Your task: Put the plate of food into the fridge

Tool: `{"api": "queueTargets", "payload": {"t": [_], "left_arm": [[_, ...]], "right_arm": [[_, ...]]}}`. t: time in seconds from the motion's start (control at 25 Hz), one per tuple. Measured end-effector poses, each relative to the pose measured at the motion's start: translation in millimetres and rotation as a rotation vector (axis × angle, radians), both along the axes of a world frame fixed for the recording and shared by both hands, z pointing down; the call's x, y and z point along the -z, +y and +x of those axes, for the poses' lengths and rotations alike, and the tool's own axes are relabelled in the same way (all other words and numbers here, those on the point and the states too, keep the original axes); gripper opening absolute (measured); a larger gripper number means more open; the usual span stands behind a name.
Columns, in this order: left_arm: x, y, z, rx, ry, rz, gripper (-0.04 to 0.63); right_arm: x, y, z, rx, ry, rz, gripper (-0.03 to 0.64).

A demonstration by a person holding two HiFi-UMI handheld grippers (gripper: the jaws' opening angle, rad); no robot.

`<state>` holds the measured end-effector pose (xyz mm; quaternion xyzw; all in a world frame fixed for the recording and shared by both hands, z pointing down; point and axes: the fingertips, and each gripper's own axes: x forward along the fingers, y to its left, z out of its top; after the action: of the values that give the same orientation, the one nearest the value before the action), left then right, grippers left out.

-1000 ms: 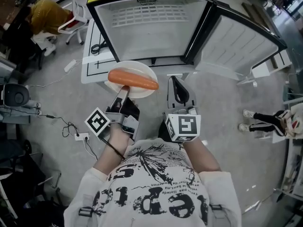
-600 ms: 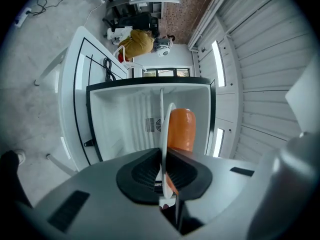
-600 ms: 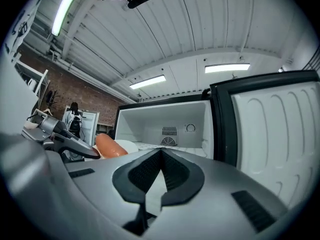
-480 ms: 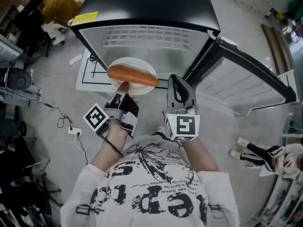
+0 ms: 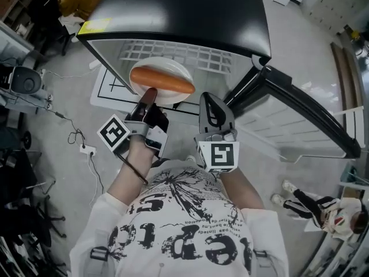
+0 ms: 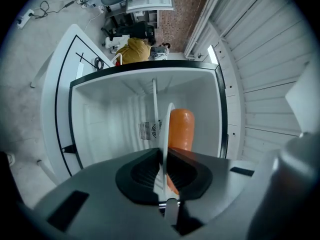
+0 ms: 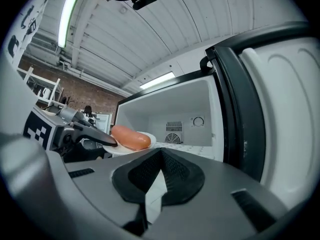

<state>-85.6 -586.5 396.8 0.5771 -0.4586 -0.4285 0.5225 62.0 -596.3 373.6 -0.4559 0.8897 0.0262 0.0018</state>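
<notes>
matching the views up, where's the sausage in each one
head view: sausage upper centre, on the plate.
left gripper view: sausage centre, right of the plate's thin edge.
right gripper view: sausage left of centre.
shared landmark: the open fridge behind it.

place: lab-like workshop | cues: concrete floor point(image 5: 311, 56), brick wall point(image 6: 182, 14), strip light point(image 7: 67, 16), loose cables point(image 5: 72, 136)

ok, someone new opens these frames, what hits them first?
The orange sausage on a white plate, which the left gripper pinches by the rim and holds in front of the open fridge. Next comes the fridge's door, swung wide to the right. The right gripper sits beside the left, shut and empty.
</notes>
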Motion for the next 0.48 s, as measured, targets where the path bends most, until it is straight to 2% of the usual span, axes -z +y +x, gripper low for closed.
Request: {"api": "queueTargets", "payload": {"t": [0.24, 0.36, 0.48], "left_arm": [[6, -23, -4, 0.0, -0.002, -0.018, 0.032], [8, -33, -8, -0.004, -0.002, -0.033, 0.032], [7, -44, -14, -0.011, -0.024, -0.056, 0.032]], "right_arm": [[-3, -12, 1, -0.022, 0.009, -0.009, 0.0], [0, -21, 0, -0.06, 0.02, 0.016, 0.0], [-3, -28, 1, -0.1, 0.023, -0.004, 0.0]]}}
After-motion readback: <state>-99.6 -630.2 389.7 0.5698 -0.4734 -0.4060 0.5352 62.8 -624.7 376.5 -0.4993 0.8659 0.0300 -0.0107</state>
